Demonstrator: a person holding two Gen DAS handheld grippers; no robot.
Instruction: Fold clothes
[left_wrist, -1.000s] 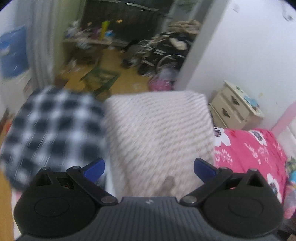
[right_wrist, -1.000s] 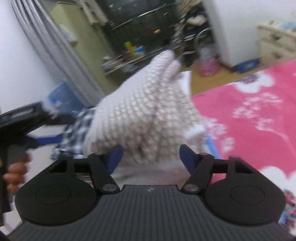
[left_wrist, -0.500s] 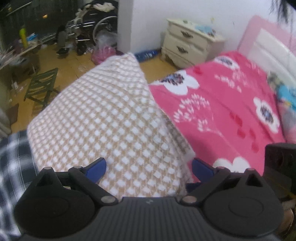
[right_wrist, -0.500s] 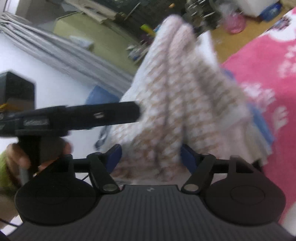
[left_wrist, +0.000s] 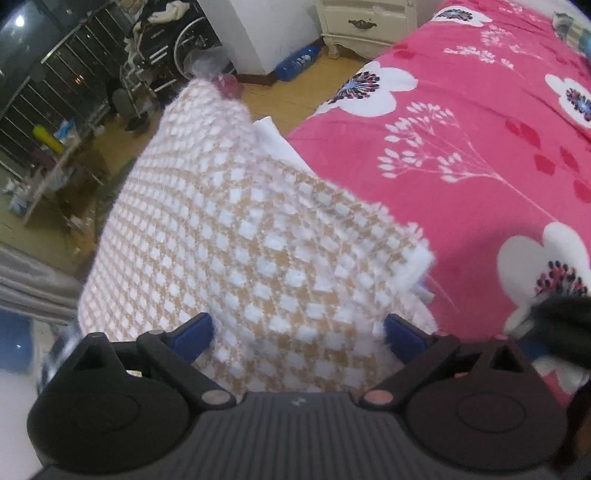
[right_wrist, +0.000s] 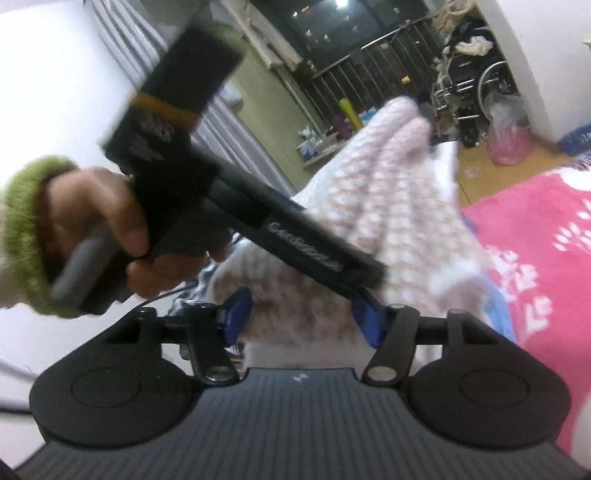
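Left gripper stood wide, jaws closing slightly over the last half second. Blue pads sat either side of the tan-and-white checked garment, cloth bulging up between them. Couldn't tell whether the pads actually pressed on it; fabric hid the inner faces. The gripper pointed steeply down at the cloth.

Right gripper was roughly half open, jaws also just closing. Checked garment lay between its blue pads too, close in and blurred. Contact unclear there as well, no firm pinch visible.

In the right wrist view, the left gripper's black body crossed the picture diagonally, its tip ending just above the right gripper's right pad. The person's left hand wrapped the handle, with a fuzzy green cuff at the wrist.

Garment position: bunched in a raised heap at the edge of the bed, on the pink floral bedspread, peak pointing away from both cameras toward the wooden floor. A white layer showed under its far edge. Bedspread ran off to the right of the heap in both views.

Background: cream nightstand, blue water bottle on the floor, wheelchair.
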